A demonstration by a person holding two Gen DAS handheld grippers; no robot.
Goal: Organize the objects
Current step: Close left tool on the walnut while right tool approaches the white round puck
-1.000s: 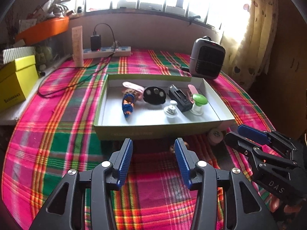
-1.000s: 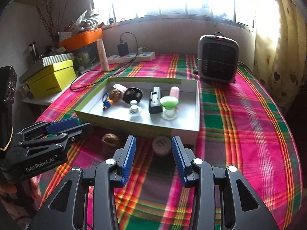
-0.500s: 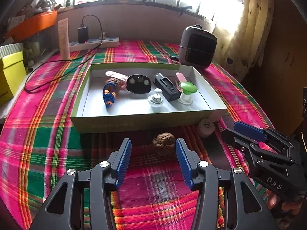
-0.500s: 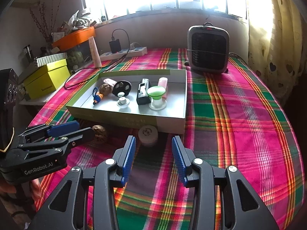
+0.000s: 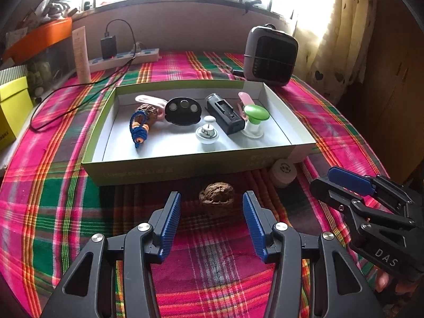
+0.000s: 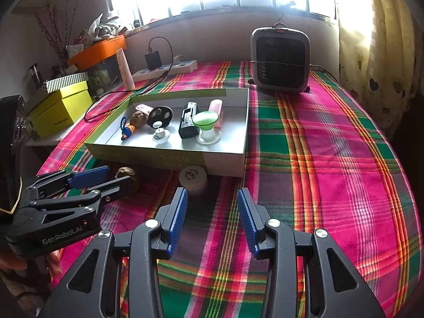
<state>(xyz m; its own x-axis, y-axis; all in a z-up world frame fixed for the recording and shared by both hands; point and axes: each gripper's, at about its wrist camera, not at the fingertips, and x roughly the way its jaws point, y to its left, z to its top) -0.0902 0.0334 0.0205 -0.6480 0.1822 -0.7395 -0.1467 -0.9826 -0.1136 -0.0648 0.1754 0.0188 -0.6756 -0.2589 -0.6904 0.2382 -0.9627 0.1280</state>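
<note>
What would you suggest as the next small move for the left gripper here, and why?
Probably ease the left gripper forward and a little down so its open fingers straddle the walnut, then close. The walnut lies on the tablecloth outside the tray, just ahead of the fingertips and roughly centred between them, so it looks like the nearest thing left to put away.

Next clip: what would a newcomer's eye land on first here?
The loud pink-and-green plaid tablecloth, then the shallow green-edged box at its middle holding small items. Just in front of the box a walnut lies between the open left gripper fingers.
</note>
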